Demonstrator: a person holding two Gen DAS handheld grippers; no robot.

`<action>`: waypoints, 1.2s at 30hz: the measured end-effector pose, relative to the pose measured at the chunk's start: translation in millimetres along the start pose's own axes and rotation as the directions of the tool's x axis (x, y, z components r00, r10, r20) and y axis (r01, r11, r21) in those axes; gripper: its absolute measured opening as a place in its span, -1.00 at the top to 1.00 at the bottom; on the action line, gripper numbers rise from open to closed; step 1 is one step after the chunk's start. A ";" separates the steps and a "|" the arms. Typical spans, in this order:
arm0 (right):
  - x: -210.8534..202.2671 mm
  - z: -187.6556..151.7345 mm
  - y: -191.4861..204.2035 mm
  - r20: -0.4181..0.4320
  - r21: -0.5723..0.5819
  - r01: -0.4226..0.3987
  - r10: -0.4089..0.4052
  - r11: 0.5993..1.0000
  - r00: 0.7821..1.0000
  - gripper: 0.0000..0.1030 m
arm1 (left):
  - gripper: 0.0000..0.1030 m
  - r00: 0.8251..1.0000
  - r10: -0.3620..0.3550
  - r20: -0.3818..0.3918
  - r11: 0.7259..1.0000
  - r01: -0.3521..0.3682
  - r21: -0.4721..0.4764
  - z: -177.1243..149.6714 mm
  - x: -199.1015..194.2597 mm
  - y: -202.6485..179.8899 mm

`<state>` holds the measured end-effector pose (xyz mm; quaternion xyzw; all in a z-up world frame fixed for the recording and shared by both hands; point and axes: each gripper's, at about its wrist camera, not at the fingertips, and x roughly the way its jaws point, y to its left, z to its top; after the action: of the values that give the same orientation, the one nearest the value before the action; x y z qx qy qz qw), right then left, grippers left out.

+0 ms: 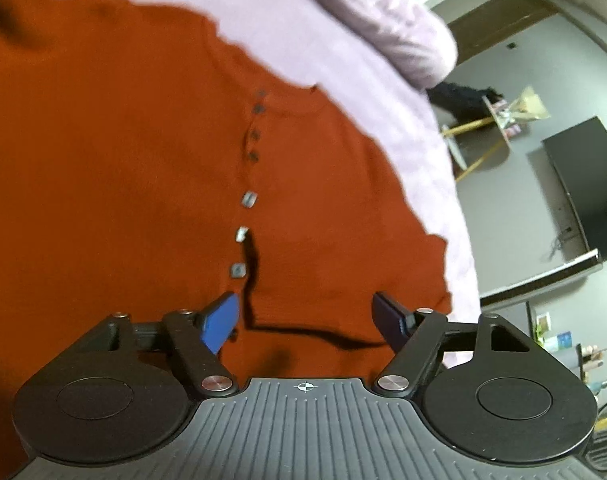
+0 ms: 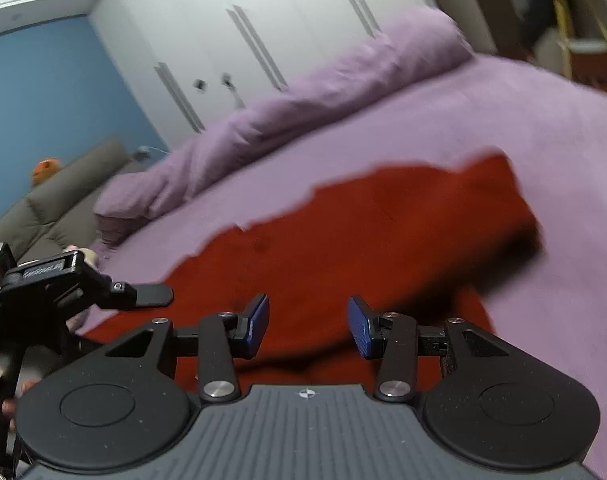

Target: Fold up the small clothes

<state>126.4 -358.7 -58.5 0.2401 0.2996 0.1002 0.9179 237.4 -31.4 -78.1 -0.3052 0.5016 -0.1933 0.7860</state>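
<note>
Nearest, I am holding the left gripper (image 1: 305,320) with jaws apart over the shirt's (image 1: 123,200) near hem, nothing between them. I am likewise holding the right gripper (image 2: 308,326) parted and empty above the cloth. The shirt is lying spread on the bed (image 1: 295,40), buttons (image 1: 248,199) running away from me, a sleeve (image 2: 491,200) folded across farther off. Risk: pinching only the top layer near the placket, dragging the fold askew.

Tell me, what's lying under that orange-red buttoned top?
The orange-red top lies spread on a lilac bedcover, which shows all round its edges. Whatever sits directly beneath the cloth is covered, so nothing else can be told.
</note>
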 end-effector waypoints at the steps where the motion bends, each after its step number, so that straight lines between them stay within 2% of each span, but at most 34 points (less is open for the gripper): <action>1: -2.4 -3.5 -8.6 -0.011 0.016 0.019 -0.019 1.000 1.000 0.16 | -0.42 1.000 -0.018 -0.013 1.000 0.017 -0.018 -0.6 5.6 3.0; 3: -6.0 -9.8 -24.4 -0.040 0.040 0.045 -0.043 0.998 0.998 0.16 | -0.36 0.999 -0.041 -0.025 0.998 0.040 -0.038 -2.4 14.0 7.1; 5: -9.0 -21.4 -32.9 -0.058 0.055 0.060 -0.057 0.997 0.997 0.16 | -0.31 0.999 -0.031 -0.044 0.998 0.029 -0.048 -1.6 25.6 8.8; 10: -8.0 -30.8 -38.2 -0.067 0.092 0.061 -0.054 0.994 0.996 0.16 | 0.05 0.997 0.008 -0.075 0.997 -0.014 -0.081 -1.2 39.8 16.4; 13: -9.4 -28.9 -38.0 -0.064 0.084 0.062 -0.056 0.995 0.996 0.16 | 0.40 0.997 0.005 -0.076 0.992 -0.015 -0.127 5.0 49.8 18.1; 15: -6.3 -30.1 -38.7 -0.070 0.088 0.069 -0.063 0.994 0.996 0.16 | 0.81 0.996 0.002 -0.088 0.989 -0.015 -0.147 8.2 59.3 18.6; 18: -9.6 -29.0 -35.5 -0.067 0.090 0.075 -0.069 0.993 0.995 0.17 | 0.91 0.997 0.005 -0.072 0.991 -0.015 -0.136 10.4 62.8 15.7; 19: -9.6 -29.1 -35.2 -0.068 0.084 0.078 -0.072 0.993 0.995 0.17 | 0.92 0.998 0.017 -0.060 0.993 -0.025 -0.119 13.3 60.4 12.5; 21: -9.7 -29.5 -34.8 -0.072 0.063 0.089 -0.084 0.994 0.994 0.17 | 0.94 1.000 0.027 0.013 0.998 -0.027 -0.060 20.7 47.7 1.9; 24: -9.5 -28.1 -34.0 -0.075 0.032 0.105 -0.103 0.994 0.992 0.18 | 0.98 0.993 -0.002 0.121 1.000 0.000 0.016 36.2 15.0 -11.4; 27: -8.6 -25.0 -34.1 -0.074 0.008 0.134 -0.133 0.991 0.988 0.18 | 0.98 0.971 0.049 0.235 0.988 -0.082 0.134 52.2 -21.9 -18.3; 28: -8.4 -23.5 -33.7 -0.072 -0.006 0.149 -0.149 0.989 0.986 0.18 | 0.98 0.963 0.076 0.260 0.983 -0.116 0.145 56.6 -31.7 -15.8; 30: -8.0 -21.6 -33.9 -0.067 -0.022 0.166 -0.168 0.986 0.984 0.18 | 0.98 0.954 0.100 0.281 0.982 -0.141 0.126 62.4 -44.8 -5.1; 32: -6.5 -22.1 -35.3 -0.068 -0.022 0.171 -0.172 0.985 0.983 0.18 | 0.98 0.951 0.112 0.287 0.984 -0.146 0.102 60.6 -51.6 4.0; 34: -6.0 -23.5 -34.0 -0.064 -0.028 0.176 -0.177 0.984 0.982 0.17 | 0.92 0.979 0.070 0.190 0.994 -0.084 0.068 50.6 -43.3 7.2; 35: -5.3 -24.5 -32.4 -0.063 -0.037 0.180 -0.182 0.983 0.981 0.16 | 0.77 0.990 0.035 0.133 0.998 -0.043 0.050 42.1 -34.4 6.7; 36: -4.5 -25.3 -31.0 -0.061 -0.045 0.185 -0.188 0.982 0.980 0.15 | 0.50 0.996 0.012 0.085 0.999 -0.016 0.043 32.1 -24.6 5.2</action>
<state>108.9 -377.4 -89.6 0.1894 0.3484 0.0274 0.9176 256.0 -3.4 -55.2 -0.2926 0.4655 -0.1855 0.8145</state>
